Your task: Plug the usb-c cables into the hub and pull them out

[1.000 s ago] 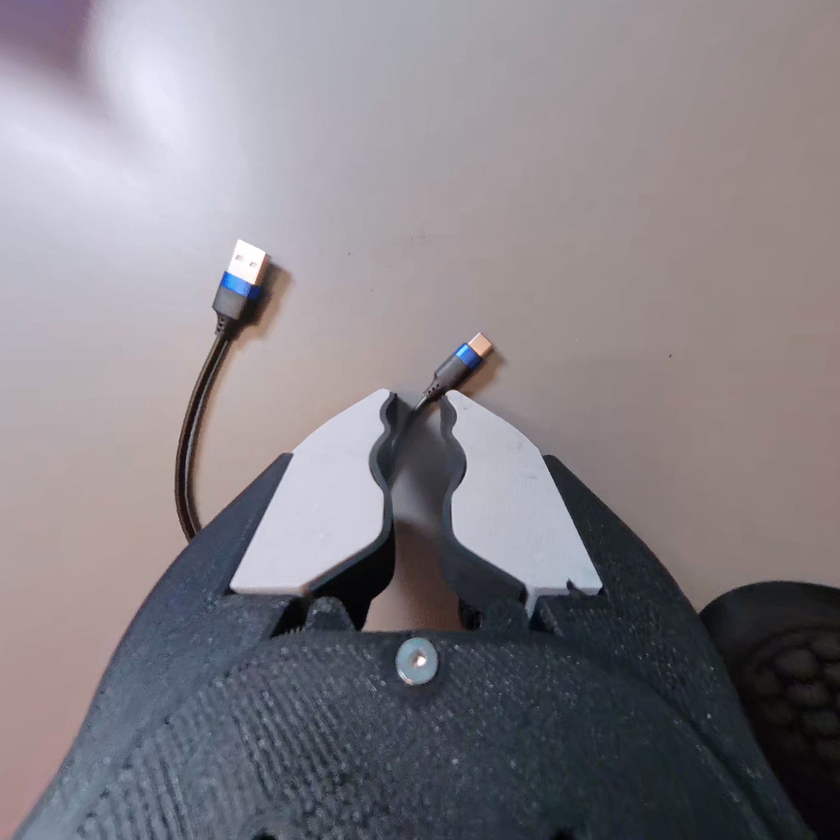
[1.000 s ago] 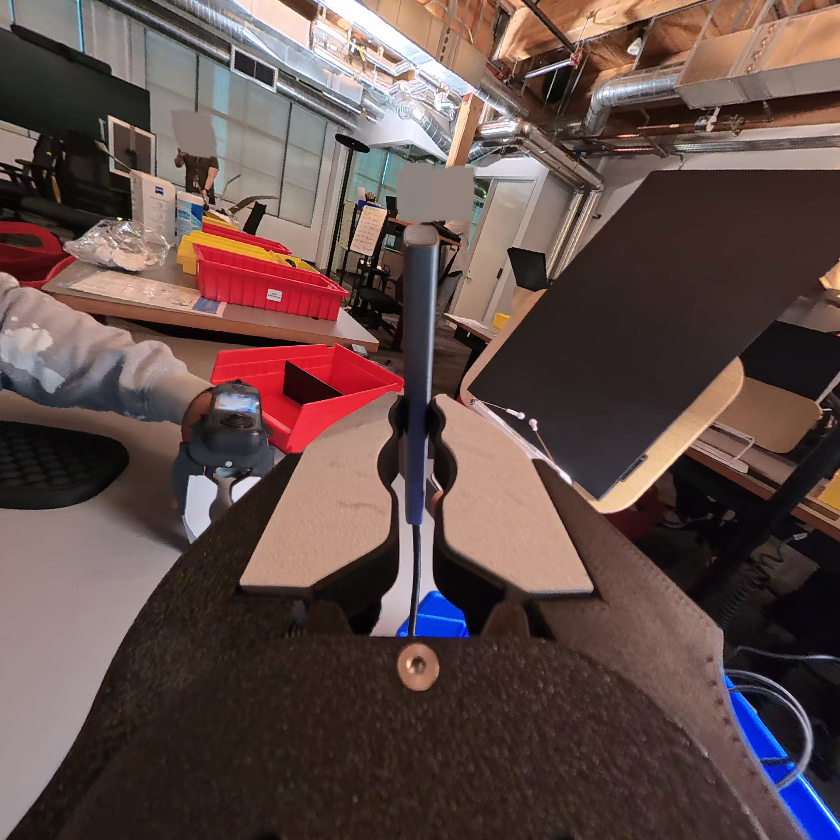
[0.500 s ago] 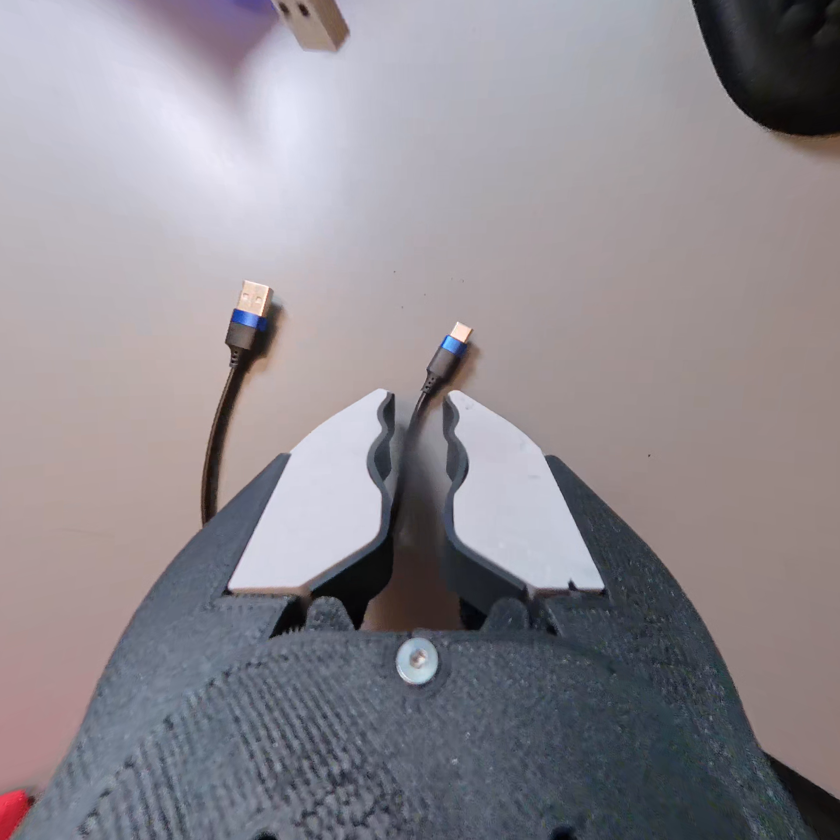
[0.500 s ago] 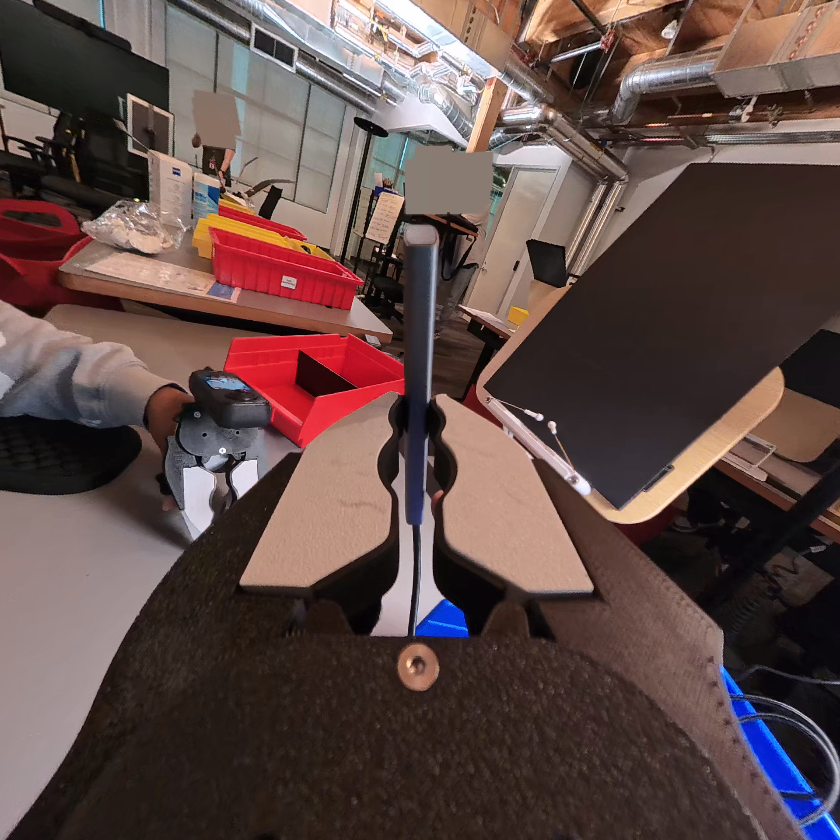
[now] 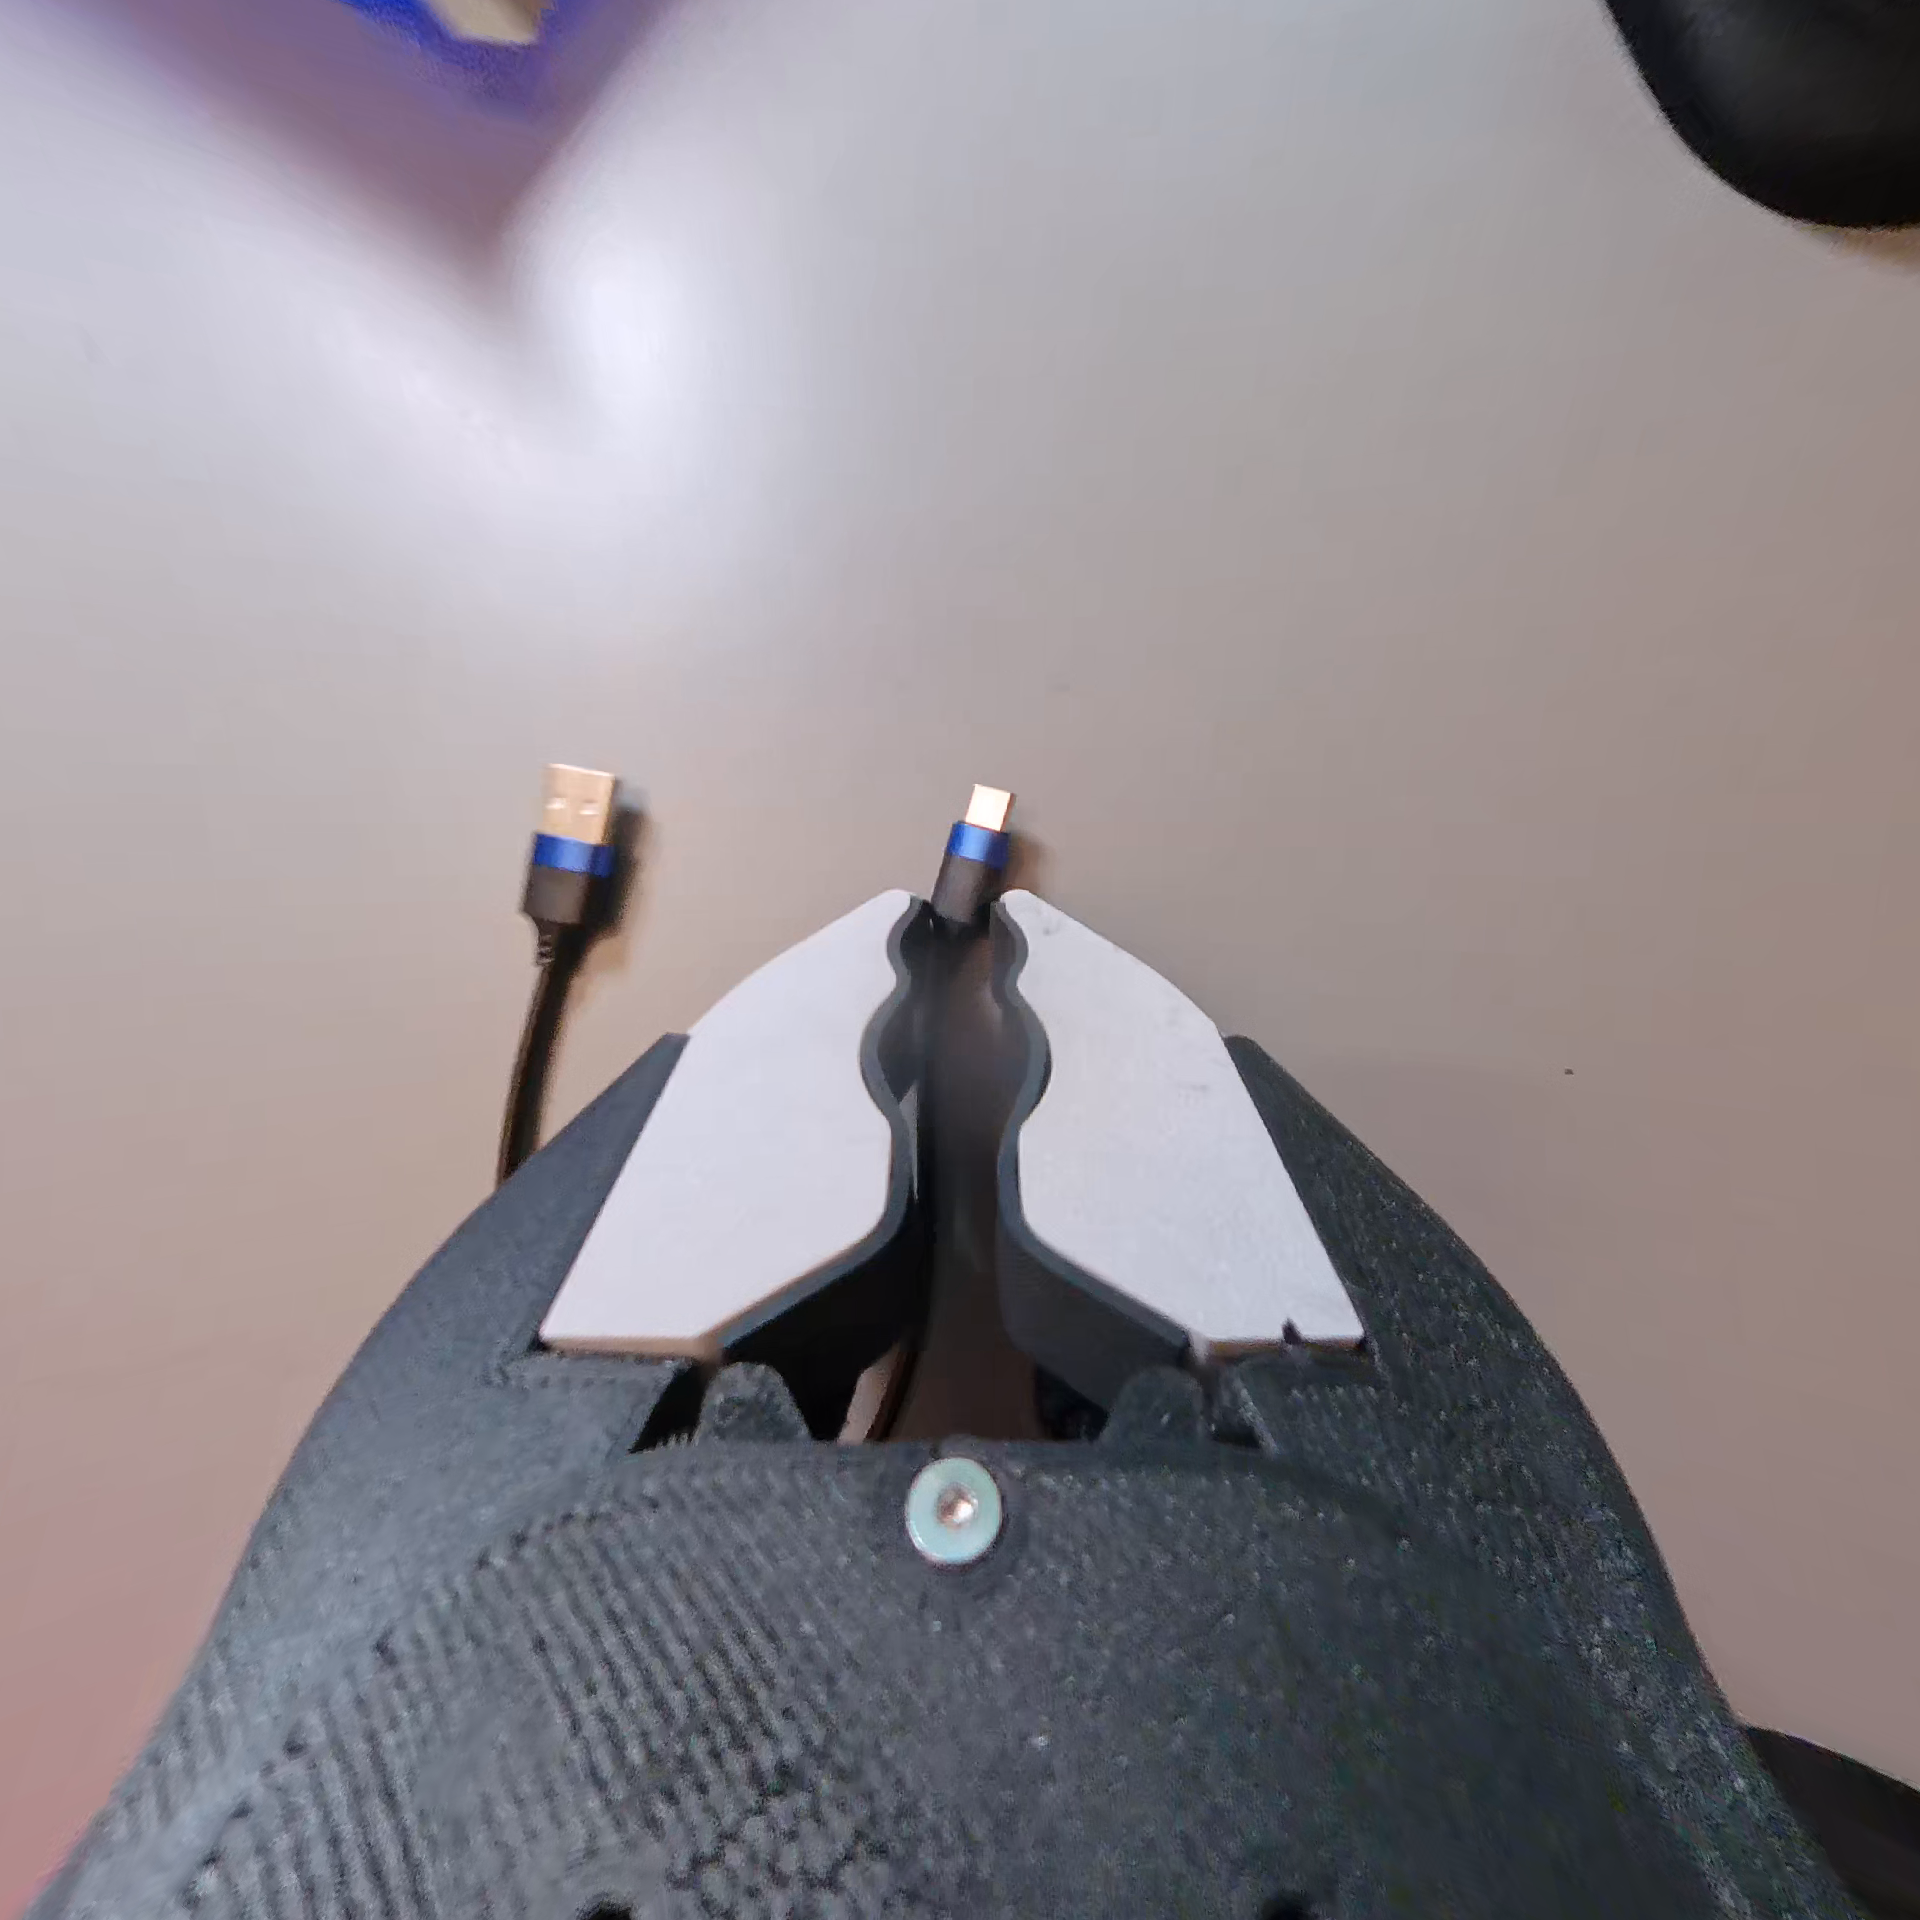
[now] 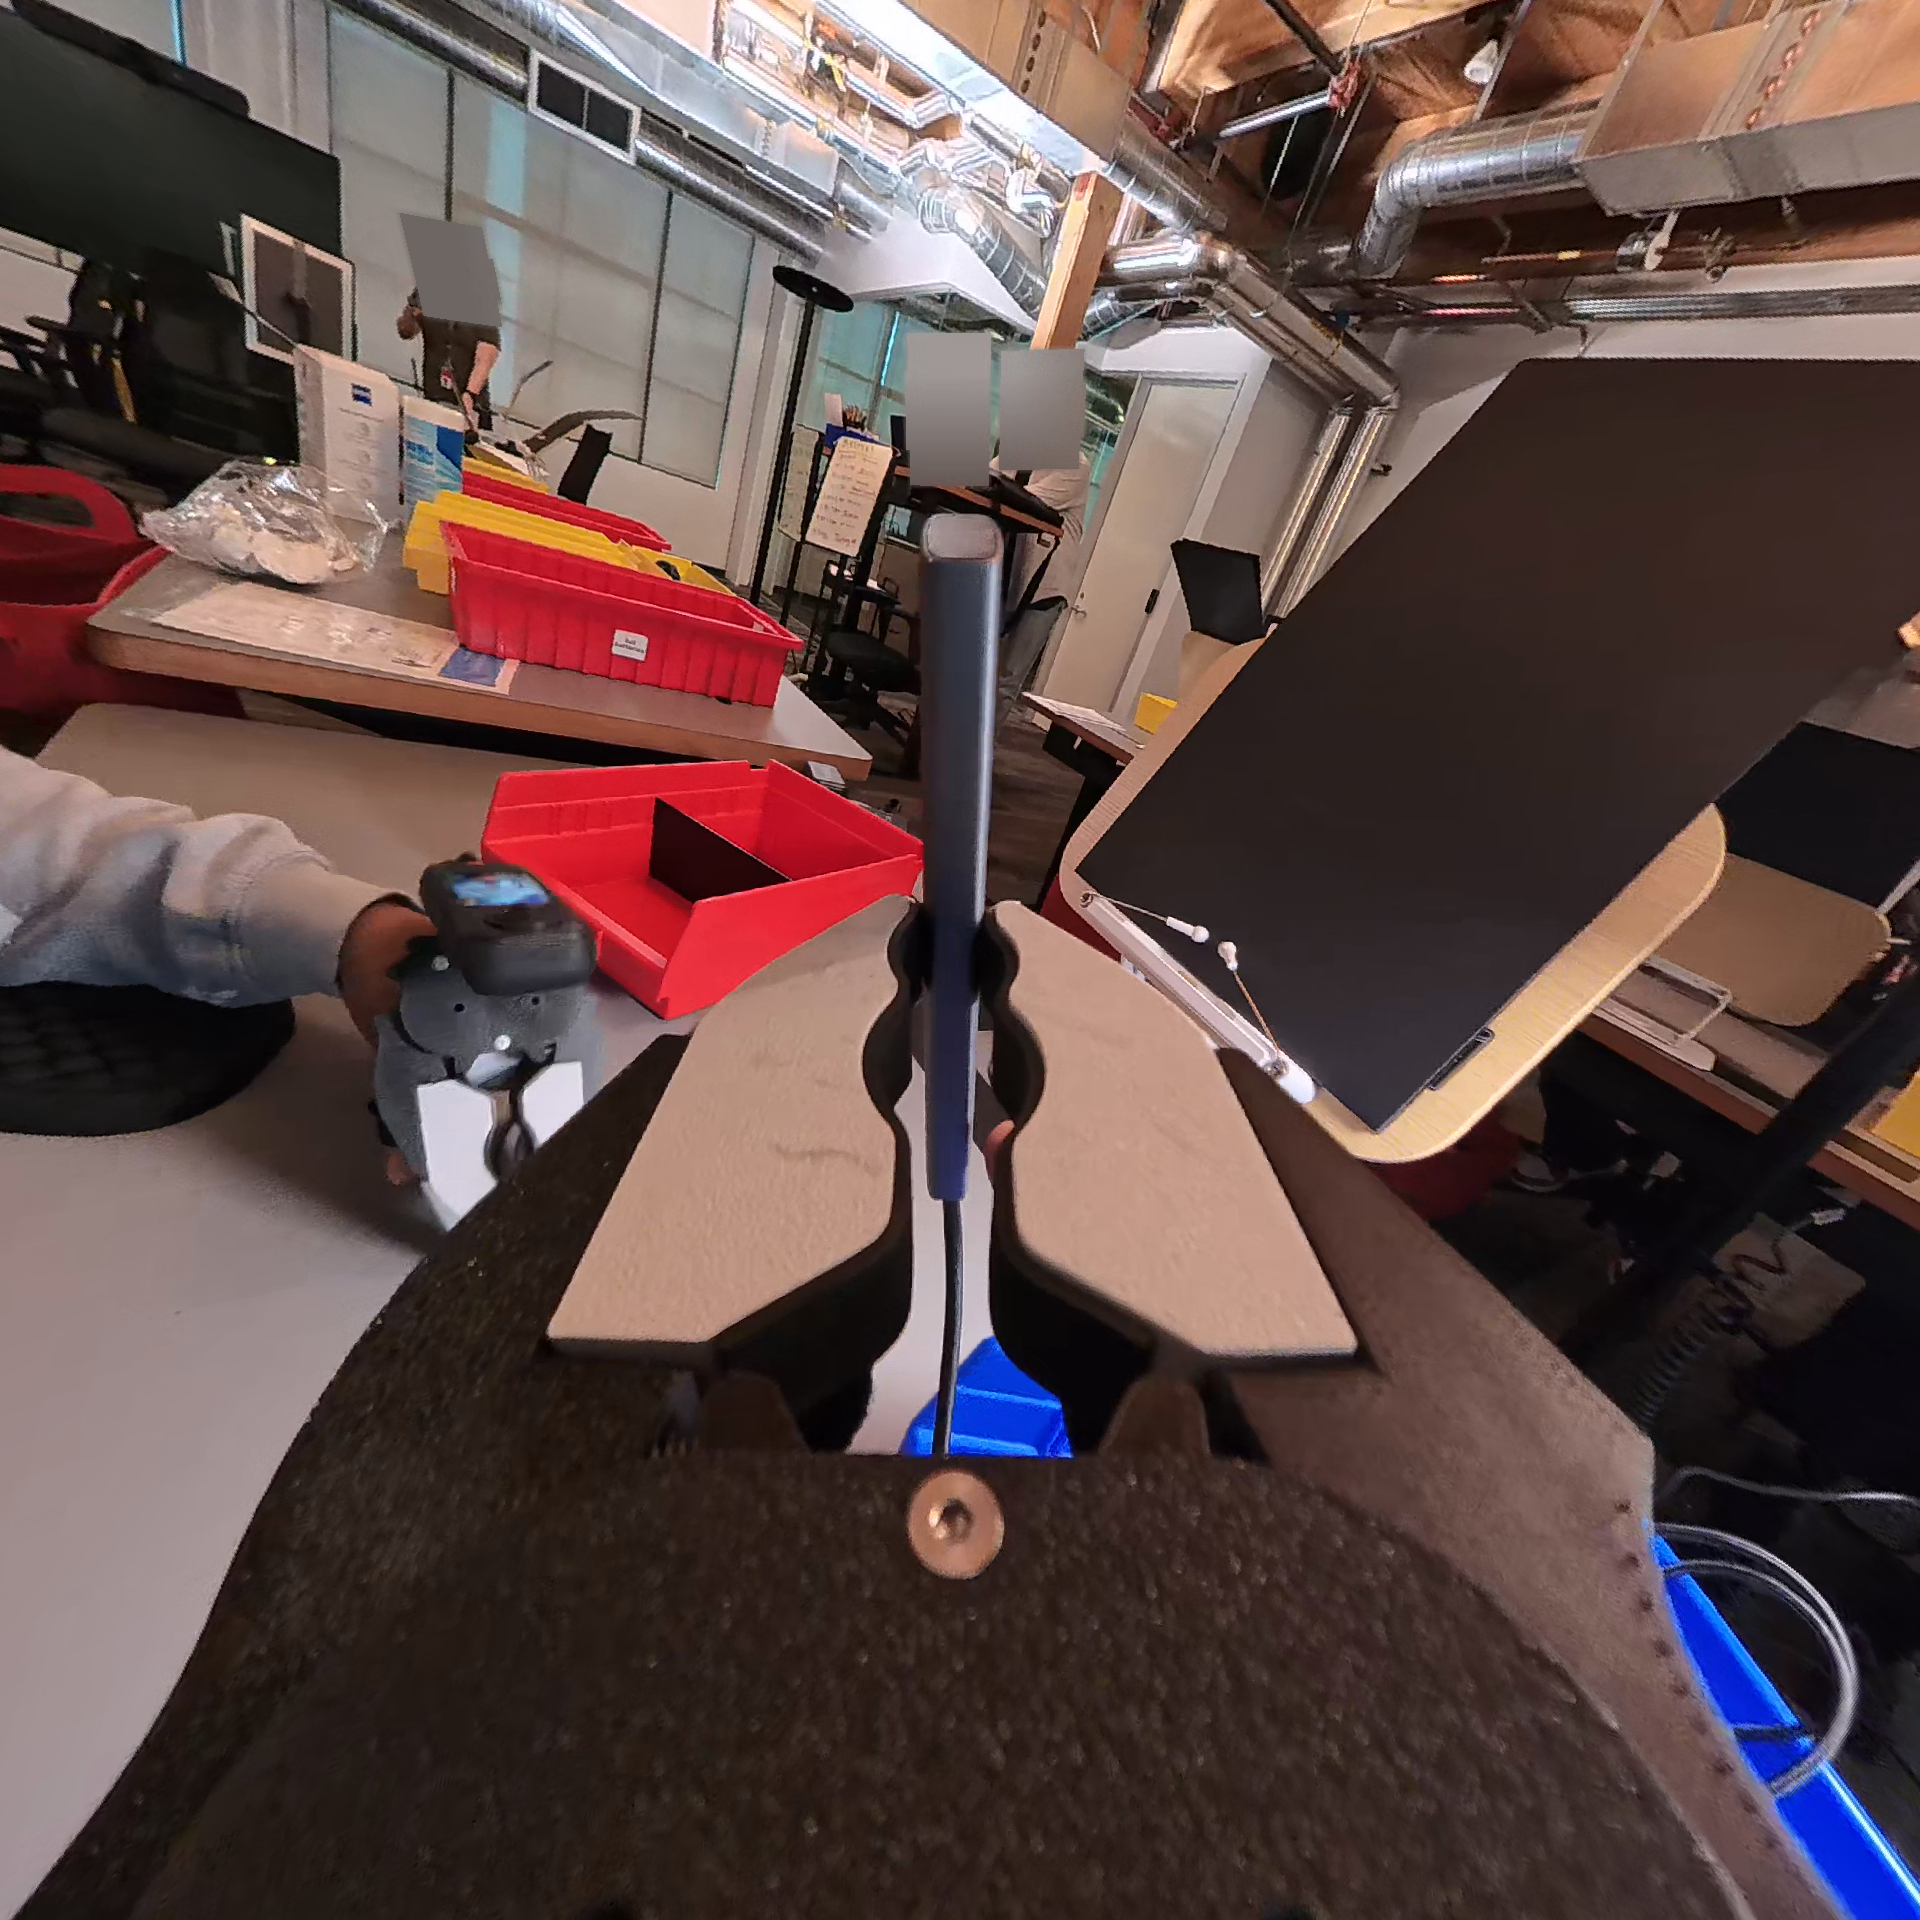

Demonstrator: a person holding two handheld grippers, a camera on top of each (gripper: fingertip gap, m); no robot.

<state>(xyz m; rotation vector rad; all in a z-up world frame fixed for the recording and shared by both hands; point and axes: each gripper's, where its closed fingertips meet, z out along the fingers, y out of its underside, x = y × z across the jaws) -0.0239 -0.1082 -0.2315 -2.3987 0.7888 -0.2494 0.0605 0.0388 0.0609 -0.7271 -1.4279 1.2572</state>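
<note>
A black cable lies on the grey table [image 5: 1351, 623]. Its USB-A plug [image 5: 569, 847] with a blue ring lies at the left. Its USB-C plug [image 5: 977, 847] pokes out from between the tips of my left gripper [image 5: 958, 906], whose jaws stand narrowly apart and pinch the plug's rear. My right gripper [image 6: 956, 940] is shut on the slim dark blue hub [image 6: 961, 727] and holds it upright in the air, its thin cable hanging down between the fingers. The left gripper [image 6: 499, 1117] also shows in the right wrist view, low over the table. A blurred blue shape [image 5: 447, 42] crosses the left wrist view's top left corner.
A black mesh pad [image 6: 104, 1060] lies on the table beside the person's sleeve; it also shows in the left wrist view [image 5: 1787, 104]. A red bin [image 6: 707, 862] stands at the table's far edge. A tilted dark board [image 6: 1507, 727] stands to the right, and a blue bin [image 6: 997, 1392] sits below.
My left gripper slid forward along the cable from the wire to the USB-C plug, and its jaws narrowed onto it. My right gripper kept holding the hub upright.
</note>
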